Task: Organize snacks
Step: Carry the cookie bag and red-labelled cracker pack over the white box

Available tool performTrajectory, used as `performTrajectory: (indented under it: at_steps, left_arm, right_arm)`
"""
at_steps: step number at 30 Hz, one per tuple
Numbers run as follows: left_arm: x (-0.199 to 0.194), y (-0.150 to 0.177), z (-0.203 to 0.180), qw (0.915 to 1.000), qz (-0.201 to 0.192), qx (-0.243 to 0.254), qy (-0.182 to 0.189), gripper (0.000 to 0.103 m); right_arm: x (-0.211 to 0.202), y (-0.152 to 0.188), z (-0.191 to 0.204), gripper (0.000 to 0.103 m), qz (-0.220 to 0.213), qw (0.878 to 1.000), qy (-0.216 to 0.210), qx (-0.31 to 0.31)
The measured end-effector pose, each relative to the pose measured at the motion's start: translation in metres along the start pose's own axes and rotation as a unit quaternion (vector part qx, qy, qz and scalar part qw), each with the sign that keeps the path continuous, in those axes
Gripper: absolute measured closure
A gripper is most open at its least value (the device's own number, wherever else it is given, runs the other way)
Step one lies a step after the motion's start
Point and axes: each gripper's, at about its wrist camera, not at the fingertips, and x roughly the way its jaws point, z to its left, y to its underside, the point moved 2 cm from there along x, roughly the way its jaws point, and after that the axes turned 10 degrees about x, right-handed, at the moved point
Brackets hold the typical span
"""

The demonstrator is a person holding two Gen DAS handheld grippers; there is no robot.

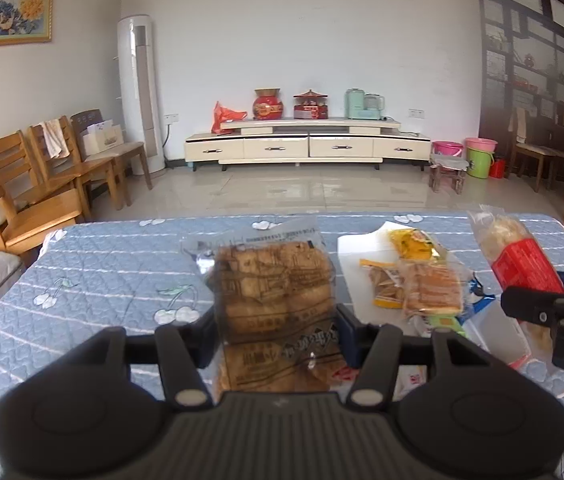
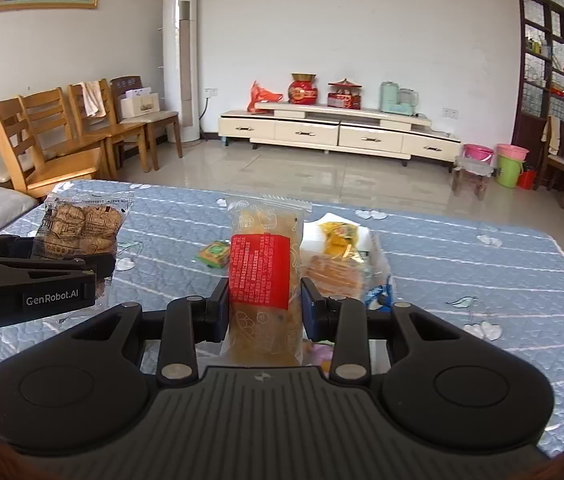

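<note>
A white tray (image 1: 348,252) lies on the table (image 1: 102,264), which is covered in a blue quilted cloth with a cherry print; in the tray sit a yellow snack pack (image 1: 412,245), a clear pack of orange-brown crackers (image 1: 434,290) and a smaller yellow-edged biscuit pack (image 1: 384,286), the three crowded together and overlapping; a blue-and-white wrapper (image 1: 478,304) pokes out at the tray's near right edge. In the right wrist view a small green snack packet (image 2: 214,254) lies alone on the cloth, left of the tray (image 2: 314,234) and apart from it.

Beyond the table stand a row of wooden chairs (image 1: 42,168), a tall white air conditioner (image 1: 140,92), a cream TV cabinet (image 1: 306,144) with red ornaments on top, and pink and green buckets (image 1: 478,156) by a dark shelf unit; none of these touch the snacks.

The left tool (image 1: 276,320) is clenched on a clear bag of brown biscuits (image 1: 274,280), gripped near its lower half; the bag stands upright above the cloth, just left of the tray. The right tool (image 2: 264,308) is clamped on a long clear pack with a red label (image 2: 260,270), its pads pressing both sides just below the label; this pack also stands upright, directly in front of the tray's contents and partly hiding them. The two tools hang side by side, near each other but apart.
</note>
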Motion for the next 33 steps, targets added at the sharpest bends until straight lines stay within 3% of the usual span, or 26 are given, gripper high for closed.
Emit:
performTrajectory:
  at_steps: [18, 33]
  left_arm:
    - [-0.001, -0.013, -0.040, 0.9985, -0.014, 0.035, 0.039, 0.046]
    - [0.014, -0.014, -0.039, 0.9975, -0.009, 0.038, 0.059, 0.046]
  right_arm:
    - [-0.012, 0.009, -0.013, 0.060, -0.021, 0.999, 0.034, 0.023]
    - [-0.005, 0.009, -0.011, 0.060, -0.020, 0.998, 0.053, 0.041]
